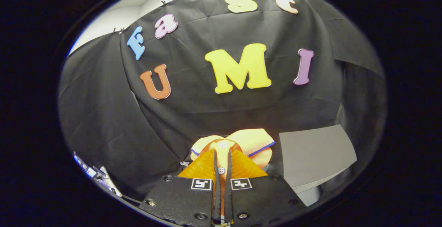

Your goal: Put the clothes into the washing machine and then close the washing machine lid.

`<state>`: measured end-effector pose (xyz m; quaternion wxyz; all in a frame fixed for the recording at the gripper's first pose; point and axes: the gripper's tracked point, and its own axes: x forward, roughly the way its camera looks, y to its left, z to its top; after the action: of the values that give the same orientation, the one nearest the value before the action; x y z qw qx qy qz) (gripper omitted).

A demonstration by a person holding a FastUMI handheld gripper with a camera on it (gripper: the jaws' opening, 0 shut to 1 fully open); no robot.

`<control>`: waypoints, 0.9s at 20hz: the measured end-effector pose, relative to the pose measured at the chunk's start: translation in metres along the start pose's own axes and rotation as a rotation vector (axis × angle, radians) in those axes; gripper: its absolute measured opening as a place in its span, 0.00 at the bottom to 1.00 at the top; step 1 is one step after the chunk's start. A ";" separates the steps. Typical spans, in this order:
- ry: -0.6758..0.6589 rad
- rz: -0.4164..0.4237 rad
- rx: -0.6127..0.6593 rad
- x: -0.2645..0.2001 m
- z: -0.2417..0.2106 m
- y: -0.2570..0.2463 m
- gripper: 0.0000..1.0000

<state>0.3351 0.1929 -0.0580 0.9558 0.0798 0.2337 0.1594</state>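
Dim overall; a bright white wall [114, 16] glows upper left. Strong fisheye bending at edges. Centre sharp, lower foreground slightly soft.

Black cloth wall [103, 116] hangs behind; small printed items [98, 177] lie at its foot.

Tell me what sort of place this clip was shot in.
Most likely a staged recording booth, not a real laundry room: black cloth hangs pinned as the backdrop, with a pale wall above it. The gripper is shut on a yellow garment, beside a grey raised lid.
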 end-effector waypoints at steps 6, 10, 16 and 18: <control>0.091 0.056 0.009 0.059 -0.024 0.009 0.07; 0.176 0.067 0.013 0.104 -0.051 0.008 0.07; 0.306 0.066 0.019 0.171 -0.092 -0.002 0.07; 0.345 0.072 0.024 0.188 -0.104 -0.004 0.07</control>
<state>0.4449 0.2610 -0.2291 0.8942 0.0708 0.3930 0.2022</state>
